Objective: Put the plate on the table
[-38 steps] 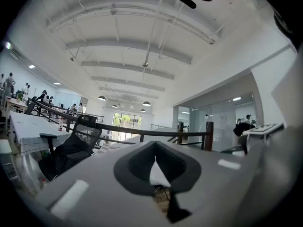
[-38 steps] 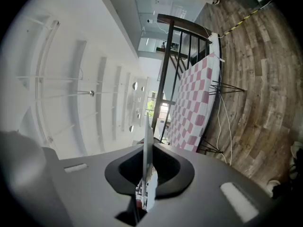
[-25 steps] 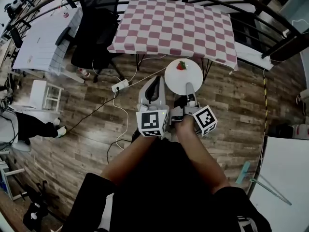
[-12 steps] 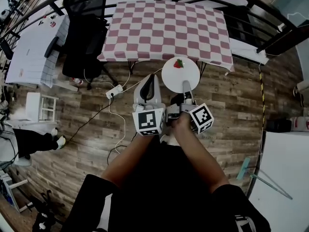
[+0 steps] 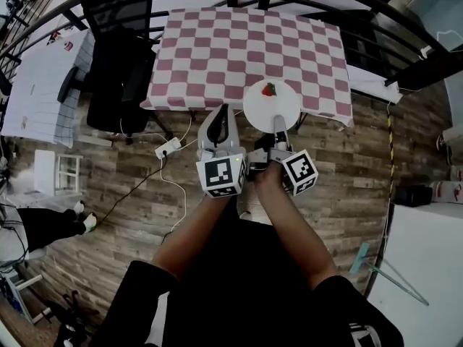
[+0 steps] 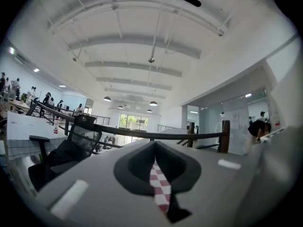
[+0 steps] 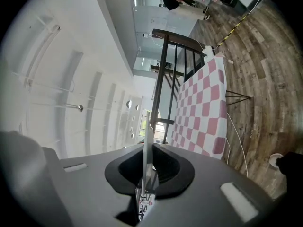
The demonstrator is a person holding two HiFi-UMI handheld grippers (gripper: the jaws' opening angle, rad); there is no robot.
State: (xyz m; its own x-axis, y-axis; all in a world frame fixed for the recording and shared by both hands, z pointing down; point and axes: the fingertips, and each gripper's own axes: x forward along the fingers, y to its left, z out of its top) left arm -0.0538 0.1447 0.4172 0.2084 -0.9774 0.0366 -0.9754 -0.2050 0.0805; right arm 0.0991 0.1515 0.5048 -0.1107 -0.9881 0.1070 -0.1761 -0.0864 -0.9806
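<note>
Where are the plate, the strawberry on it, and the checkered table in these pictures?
plate [image 5: 259, 109], head view, bare white surface left of its centre.
strawberry [image 5: 268, 89], head view, its red body.
checkered table [image 5: 231, 45], head view, bare cloth near the middle of the top.

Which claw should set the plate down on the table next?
Right: the right claw grips the plate by its rim over the near edge of the checkered table; the left claw is shut, empty.
</note>
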